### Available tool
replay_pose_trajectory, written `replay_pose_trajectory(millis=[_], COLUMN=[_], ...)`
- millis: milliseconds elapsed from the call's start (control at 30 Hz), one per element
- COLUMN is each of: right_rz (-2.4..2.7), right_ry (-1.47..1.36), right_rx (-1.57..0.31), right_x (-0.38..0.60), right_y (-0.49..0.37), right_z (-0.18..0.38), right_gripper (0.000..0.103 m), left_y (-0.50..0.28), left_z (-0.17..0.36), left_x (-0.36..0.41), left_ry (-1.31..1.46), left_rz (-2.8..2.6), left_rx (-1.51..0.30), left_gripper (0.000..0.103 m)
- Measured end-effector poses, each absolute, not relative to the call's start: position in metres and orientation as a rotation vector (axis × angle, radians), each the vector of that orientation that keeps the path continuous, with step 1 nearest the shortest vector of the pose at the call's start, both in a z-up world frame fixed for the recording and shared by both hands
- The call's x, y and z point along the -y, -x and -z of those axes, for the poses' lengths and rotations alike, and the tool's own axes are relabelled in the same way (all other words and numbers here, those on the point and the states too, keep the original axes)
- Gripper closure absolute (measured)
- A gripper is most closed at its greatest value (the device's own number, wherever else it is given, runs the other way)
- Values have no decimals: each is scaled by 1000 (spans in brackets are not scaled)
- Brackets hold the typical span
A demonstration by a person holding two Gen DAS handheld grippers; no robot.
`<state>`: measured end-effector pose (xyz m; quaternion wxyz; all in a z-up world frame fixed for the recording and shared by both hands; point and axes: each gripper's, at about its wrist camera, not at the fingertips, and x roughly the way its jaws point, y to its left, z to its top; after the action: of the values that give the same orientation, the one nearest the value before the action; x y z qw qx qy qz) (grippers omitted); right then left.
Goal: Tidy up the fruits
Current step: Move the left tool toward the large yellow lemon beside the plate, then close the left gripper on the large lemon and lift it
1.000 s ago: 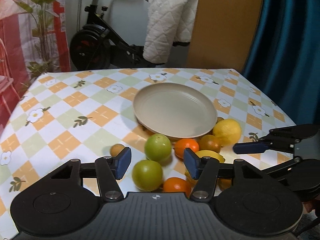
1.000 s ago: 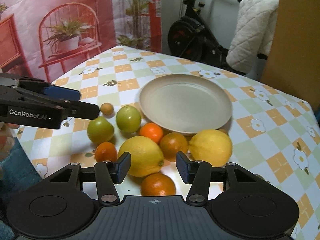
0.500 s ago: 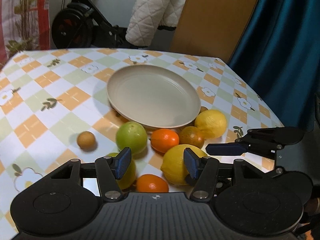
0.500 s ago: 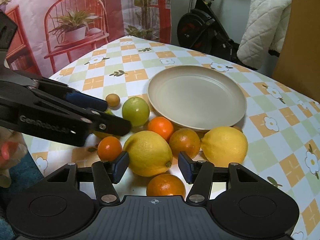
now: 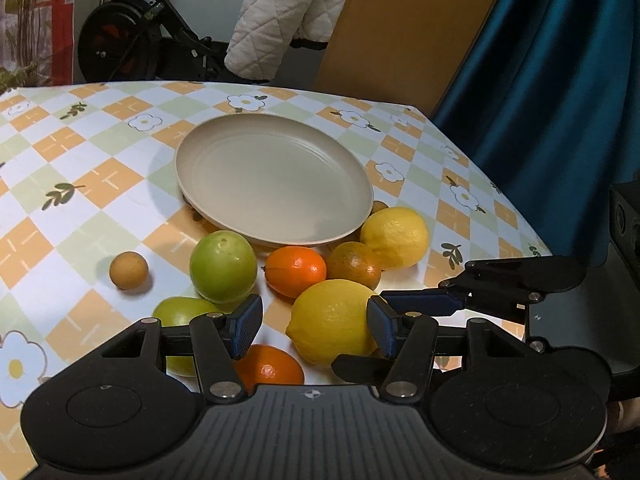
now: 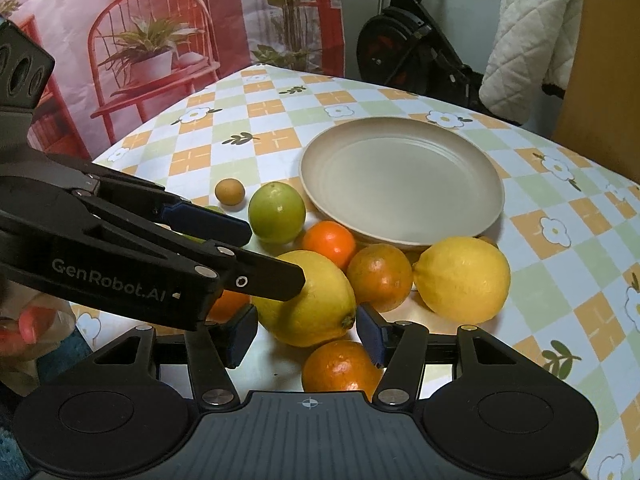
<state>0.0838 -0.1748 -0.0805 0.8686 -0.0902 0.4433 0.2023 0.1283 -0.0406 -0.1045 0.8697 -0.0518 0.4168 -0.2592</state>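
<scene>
I have both tongs over the fruit on the table (image 5: 100,184). My left tongs (image 5: 314,330) are released, pads apart, with the near lemon (image 5: 332,322) lying between them and an orange (image 5: 268,368) just under them. My right tongs (image 6: 306,330) are released too, straddling that same lemon (image 6: 308,300). The plate (image 6: 400,176) sits beyond both, with no fruit in it.

Counts, table surface:
- Lemons: 2, near lemon (image 6: 306,302) and far lemon (image 6: 462,280).
- Green round fruits: 2, one (image 5: 223,266) clear, second (image 5: 182,328) partly hidden.
- Orange citrus: 4: (image 5: 296,270), (image 5: 354,264), (image 5: 268,368), (image 6: 340,366).
- Small tan-brown round fruit: 1 (image 5: 129,270).
- Beige plate: 1 (image 5: 276,236).
</scene>
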Motion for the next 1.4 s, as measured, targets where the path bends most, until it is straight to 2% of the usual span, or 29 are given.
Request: replay_pose_trajectory(millis=[467,633,1400], right_rz=[-413,-407,-407], right_ry=[161,159,136], right_rx=[-924,-912,-928], right_x=[176,175,176], right_y=[-82,-80,-83], right_z=[82,80,83], right_gripper=[53,53,51], left_y=[-129,-127,-130], left_z=[114,110,118], left_x=[45,45,31], left_ry=[152,139,220], left_rz=[588,591,613], left_rx=[-889,-870,-893], left_gripper=[45,51,48])
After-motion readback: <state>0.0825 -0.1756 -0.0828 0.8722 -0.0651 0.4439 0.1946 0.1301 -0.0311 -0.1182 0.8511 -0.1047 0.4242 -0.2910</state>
